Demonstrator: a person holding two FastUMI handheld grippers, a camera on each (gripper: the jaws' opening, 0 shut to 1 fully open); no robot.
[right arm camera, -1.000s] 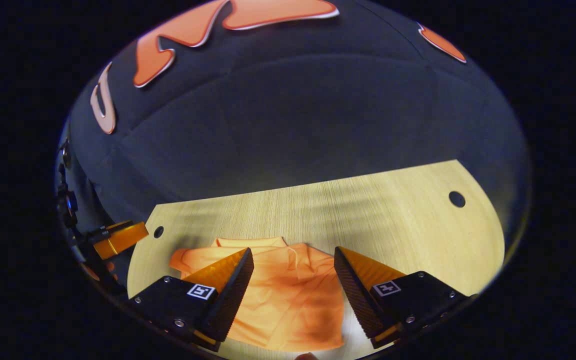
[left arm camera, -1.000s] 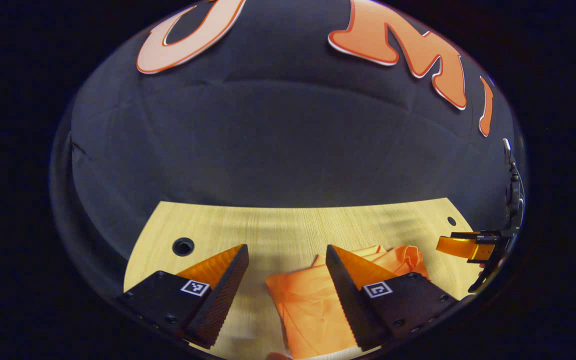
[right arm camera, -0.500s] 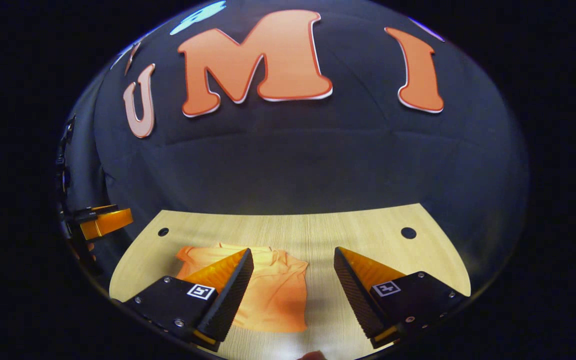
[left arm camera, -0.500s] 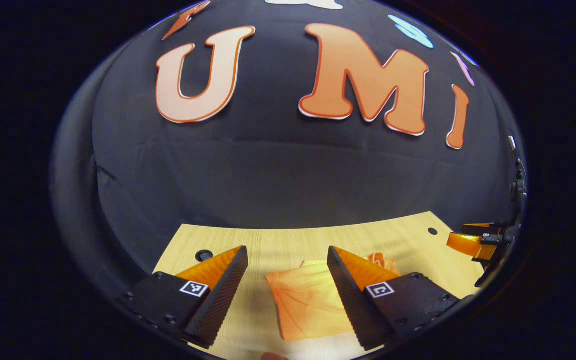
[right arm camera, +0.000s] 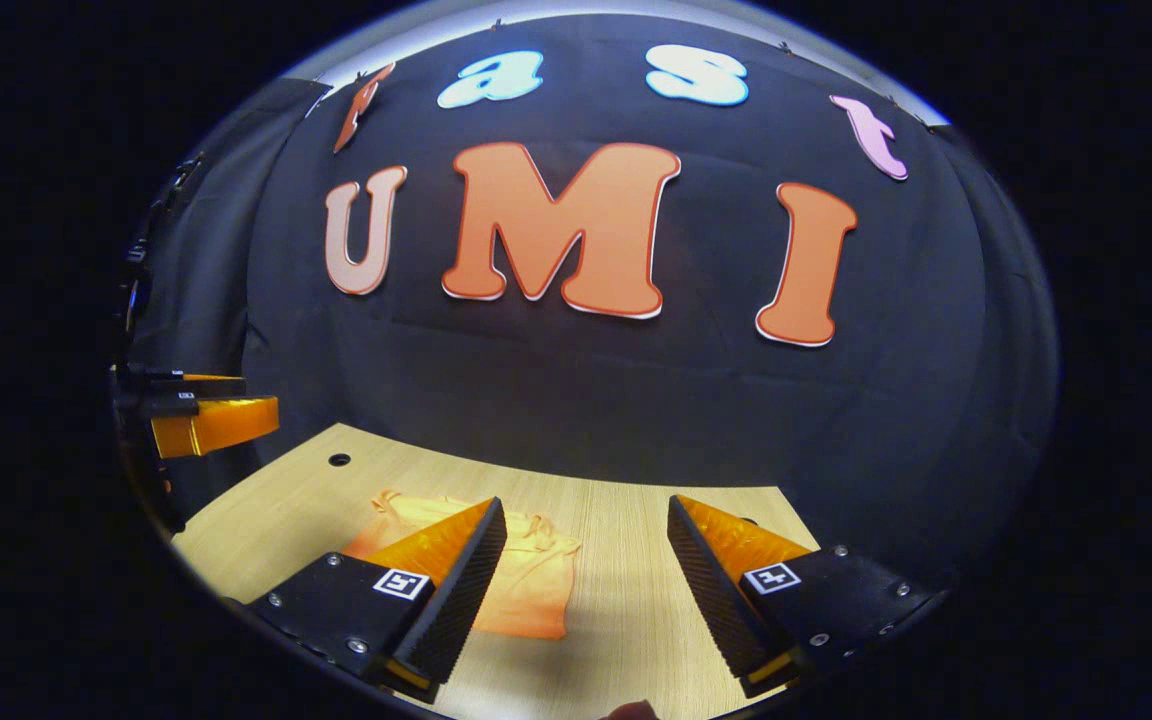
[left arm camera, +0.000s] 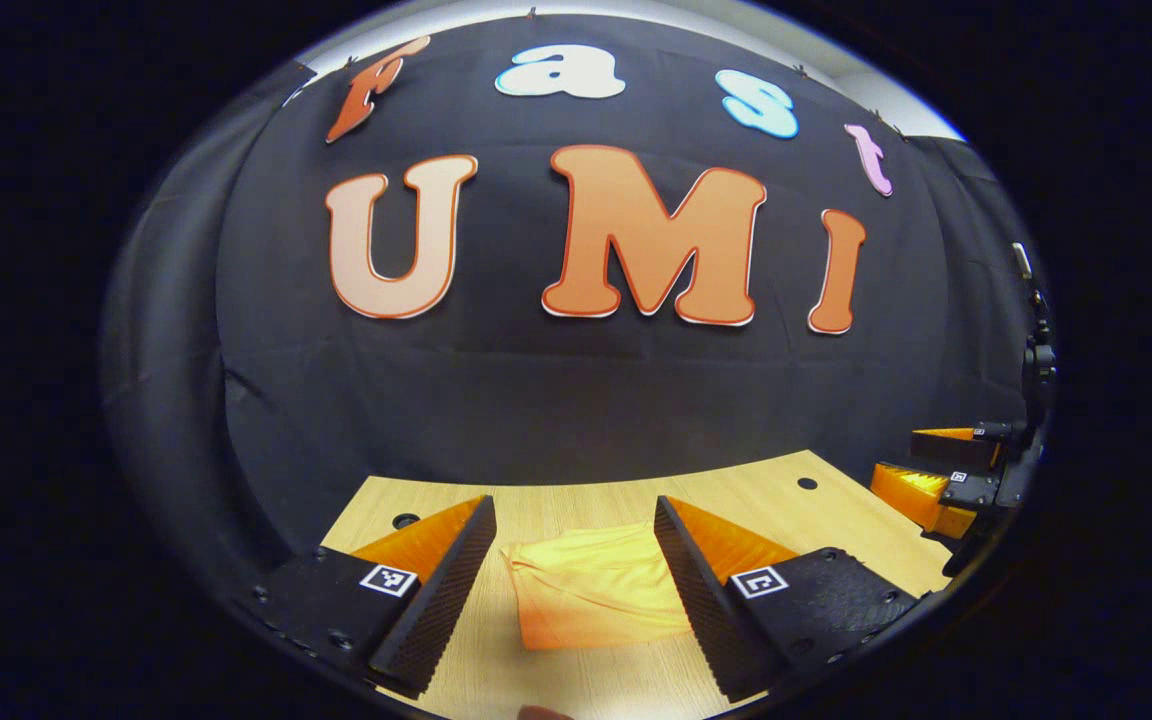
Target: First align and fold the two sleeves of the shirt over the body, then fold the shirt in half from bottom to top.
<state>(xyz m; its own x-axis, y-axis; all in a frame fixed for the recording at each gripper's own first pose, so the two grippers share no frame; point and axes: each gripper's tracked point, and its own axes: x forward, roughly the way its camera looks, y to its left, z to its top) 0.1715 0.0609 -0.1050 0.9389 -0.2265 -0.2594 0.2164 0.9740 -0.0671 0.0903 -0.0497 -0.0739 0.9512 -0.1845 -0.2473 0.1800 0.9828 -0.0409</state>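
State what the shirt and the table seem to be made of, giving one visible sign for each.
Shirt: a thin, soft orange fabric, matte; it lies folded flat with small creases and a rumpled edge. The exact fibre cannot be told.

Table: a pale wood or wood-look laminate, smooth with a slight sheen; fine straight grain lines run across it, and round holes are cut through it. Solid wood or veneer cannot be told.
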